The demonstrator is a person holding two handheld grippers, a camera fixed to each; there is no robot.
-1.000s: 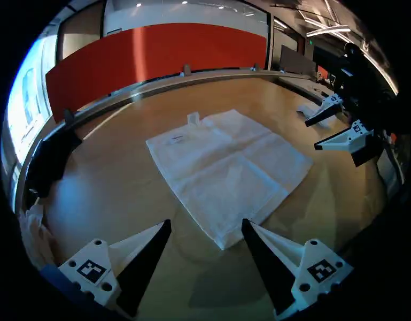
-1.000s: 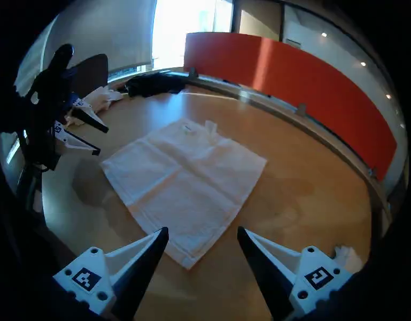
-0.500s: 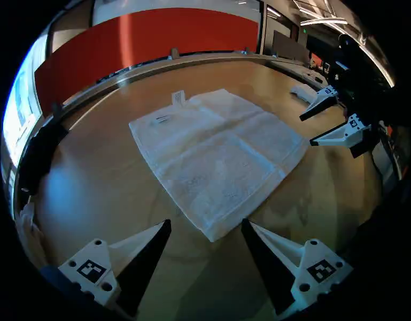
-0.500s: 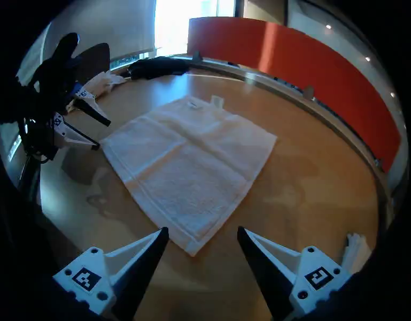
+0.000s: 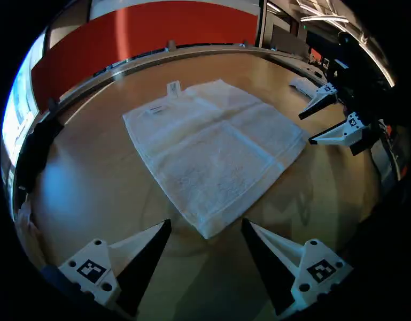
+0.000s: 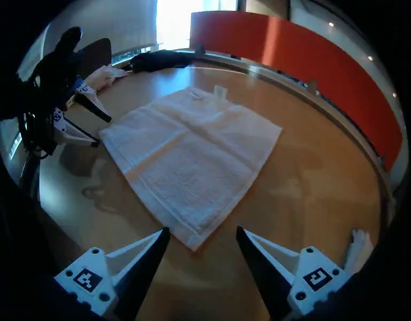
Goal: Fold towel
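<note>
Left gripper view: 1 towel (image 5: 213, 150), white, spread flat on the wooden table (image 5: 98, 176). It is unfolded, with crease lines across it. 2 small tags (image 5: 173, 88) sit at its far edge. The left gripper (image 5: 205, 221) is at the bottom of the frame with its 2 fingers spread wide and nothing held. The towel's near corner lies in the gap between them, and neither finger is on the cloth. The right gripper (image 5: 305, 129) is over at the towel's right-hand corner, fingers apart, empty, just beside the edge; can't tell if it touches. 1 red wall panel (image 5: 152, 32) is behind the table. 1 dark bundle (image 5: 37, 150) lies at the left rim and 1 small white cloth (image 5: 304, 85) at the far right.

Right gripper view: same single towel (image 6: 194, 155), seen from its other near corner. That corner sits in the gap between the right gripper's (image 6: 202, 230) 2 splayed fingers, ungrasped. The left gripper (image 6: 104, 132) is at the towel's left corner, also released, with a dark handle and hand behind it. The dark bundle (image 6: 157, 59) is at the far edge. 2 white cloth scraps: one next to that bundle (image 6: 103, 75), one at the lower right rim (image 6: 360, 249).
</note>
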